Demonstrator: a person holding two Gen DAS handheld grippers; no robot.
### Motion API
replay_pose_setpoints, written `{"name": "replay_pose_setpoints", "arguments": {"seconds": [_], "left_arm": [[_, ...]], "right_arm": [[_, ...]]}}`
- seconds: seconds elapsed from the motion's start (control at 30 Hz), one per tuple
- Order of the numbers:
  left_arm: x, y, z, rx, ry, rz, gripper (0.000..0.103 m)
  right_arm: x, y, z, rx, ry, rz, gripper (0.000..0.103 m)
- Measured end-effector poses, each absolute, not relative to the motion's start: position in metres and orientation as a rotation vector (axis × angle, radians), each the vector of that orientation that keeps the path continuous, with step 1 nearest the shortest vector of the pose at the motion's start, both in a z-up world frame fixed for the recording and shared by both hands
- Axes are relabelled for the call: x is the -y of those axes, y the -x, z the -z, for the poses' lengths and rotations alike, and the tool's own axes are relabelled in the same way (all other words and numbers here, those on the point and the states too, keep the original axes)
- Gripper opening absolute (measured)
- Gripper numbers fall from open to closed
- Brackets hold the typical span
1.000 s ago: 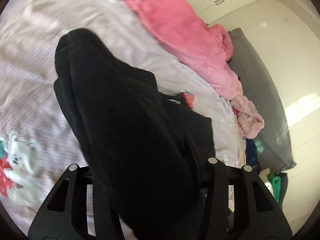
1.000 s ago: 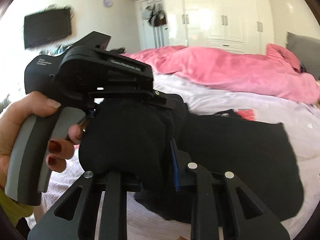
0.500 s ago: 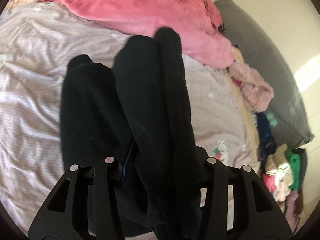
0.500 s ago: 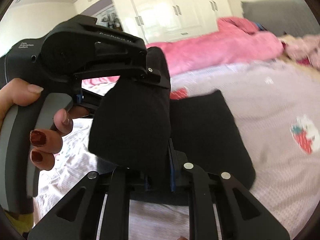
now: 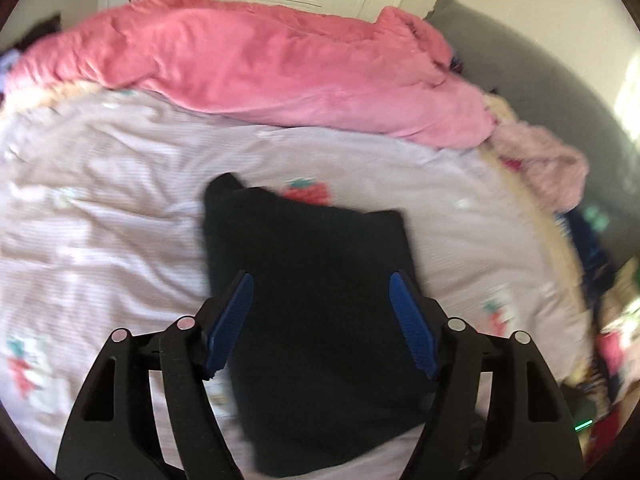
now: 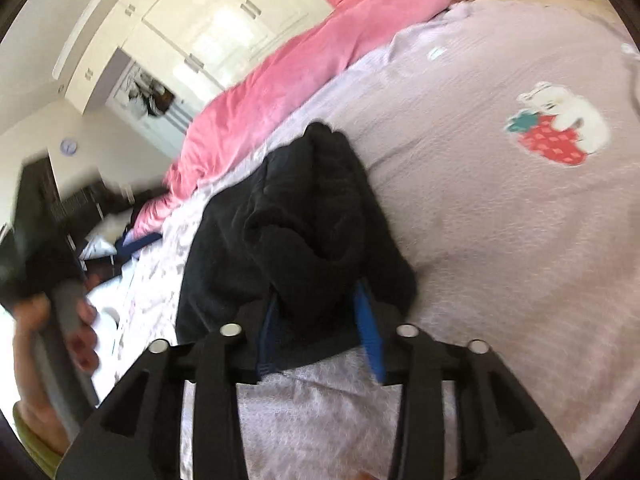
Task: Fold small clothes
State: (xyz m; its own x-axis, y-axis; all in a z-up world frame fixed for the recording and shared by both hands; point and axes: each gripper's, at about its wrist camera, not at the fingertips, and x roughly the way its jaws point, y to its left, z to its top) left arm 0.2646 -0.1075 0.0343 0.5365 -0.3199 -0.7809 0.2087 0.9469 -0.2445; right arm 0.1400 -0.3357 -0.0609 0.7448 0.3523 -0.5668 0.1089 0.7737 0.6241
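left gripper (image 5: 320, 292): mine, jaws spread wide, blue pads (image 5: 234, 320) apart with nothing between them; it hangs over the garment.
right gripper (image 6: 320, 320): mine, jaws partly parted, a bunched fold of the garment sits between the blue pads (image 6: 370, 332); i cannot tell if they pinch it.
garment (image 5: 316, 320): black, lying on the bedspread in a rough rectangle in the left view; in the right view its near end is humped up (image 6: 304, 216) at my fingers.
bedspread (image 5: 100, 216): pale lilac, wrinkled, strawberry prints (image 6: 556, 140).
duvet (image 5: 248, 64): pink, heaped along the far side of the bed, apart from the garment.
hand (image 6: 60, 320): at the left edge of the right view, blurred, gripping a grey handle.
wardrobe (image 6: 208, 36): white doors behind the bed.
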Motion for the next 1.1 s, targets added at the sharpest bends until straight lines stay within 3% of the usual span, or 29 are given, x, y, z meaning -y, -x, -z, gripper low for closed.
{"name": "replay_pose_setpoints", "arguments": {"seconds": [0.13, 0.4, 0.63, 0.73, 0.8, 0.87, 1.1], "left_arm": [[0.094, -0.251, -0.018, -0.957, 0.028, 0.271, 0.071], [0.101, -0.234, 0.012, -0.958, -0.057, 0.256, 0.074], [0.096, -0.231, 0.019, -0.951, -0.042, 0.257, 0.080], [0.094, -0.232, 0.020, -0.952, -0.036, 0.261, 0.082], [0.093, -0.232, 0.020, -0.950, -0.034, 0.265, 0.082], [0.093, -0.232, 0.021, -0.951, -0.036, 0.266, 0.082], [0.100, -0.224, 0.014, -0.949, -0.045, 0.294, 0.083]], "right_arm": [[0.347, -0.127, 0.051, -0.673, -0.702, -0.097, 0.042], [0.357, -0.153, 0.042, -0.658, -0.675, -0.206, 0.064], [0.341, -0.170, 0.055, -0.749, -0.679, -0.291, 0.067], [0.332, -0.177, 0.050, -0.752, -0.613, -0.279, 0.052], [0.328, -0.180, 0.049, -0.750, -0.589, -0.282, 0.032], [0.326, -0.180, 0.048, -0.737, -0.570, -0.288, 0.023], [0.328, -0.165, 0.033, -0.644, -0.462, -0.202, 0.019]]}}
